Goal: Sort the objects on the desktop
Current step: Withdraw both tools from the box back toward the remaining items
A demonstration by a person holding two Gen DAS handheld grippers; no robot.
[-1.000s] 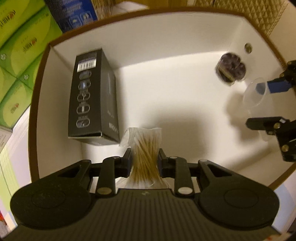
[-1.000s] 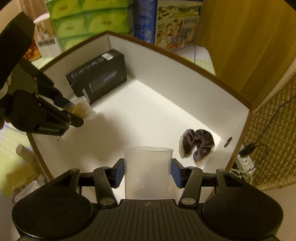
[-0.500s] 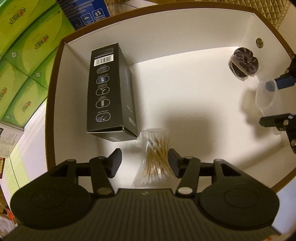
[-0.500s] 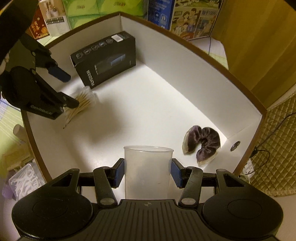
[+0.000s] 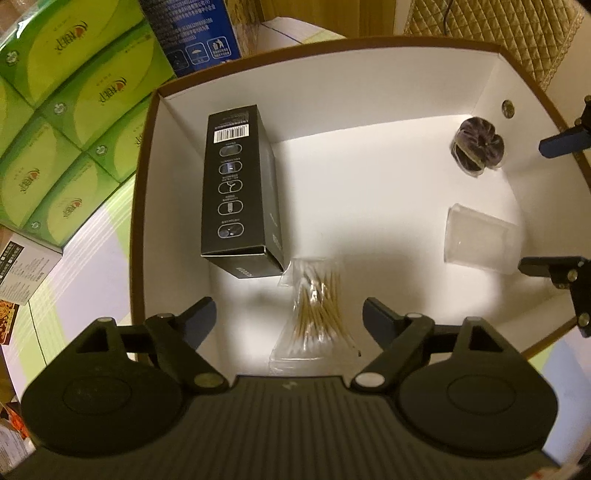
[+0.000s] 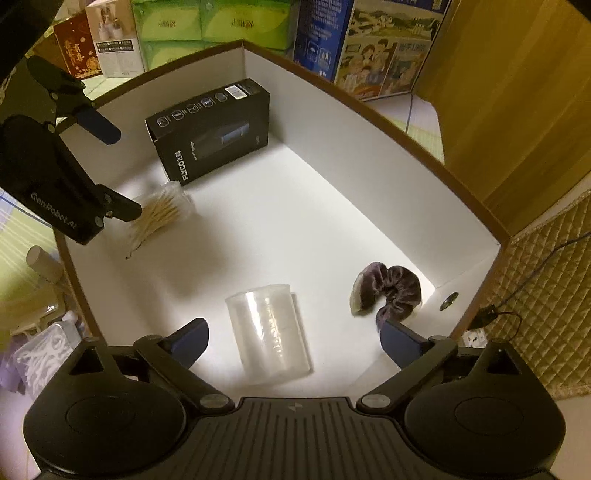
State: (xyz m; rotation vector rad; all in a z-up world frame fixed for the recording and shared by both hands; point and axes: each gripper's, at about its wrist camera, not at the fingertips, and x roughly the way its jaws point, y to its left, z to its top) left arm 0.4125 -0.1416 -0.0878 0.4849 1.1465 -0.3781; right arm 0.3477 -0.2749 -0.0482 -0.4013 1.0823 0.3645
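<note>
A white box with a brown rim [image 5: 369,110] [image 6: 369,206] holds the sorted things. A bag of cotton swabs [image 5: 314,310] [image 6: 159,214] lies on its floor below my left gripper [image 5: 288,314], which is open and empty. A clear plastic cup [image 6: 267,328] [image 5: 480,240] lies on its side on the floor under my right gripper [image 6: 291,332], which is open and empty. A black carton [image 5: 236,192] [image 6: 210,129] lies along the far left wall. A dark purple scrunchie [image 5: 476,147] [image 6: 388,288] lies in a corner.
Green tissue packs [image 5: 62,110] [image 6: 207,26] and a blue printed carton [image 5: 195,29] [image 6: 369,48] stand outside the box. A small white box [image 5: 22,266] lies to the left. A quilted cover [image 6: 535,295] with a power strip lies to the right.
Both grippers opened and rose. The left let go of the swab bag, which now lies on the box floor. The right let go of the cup, which now lies on its side.
</note>
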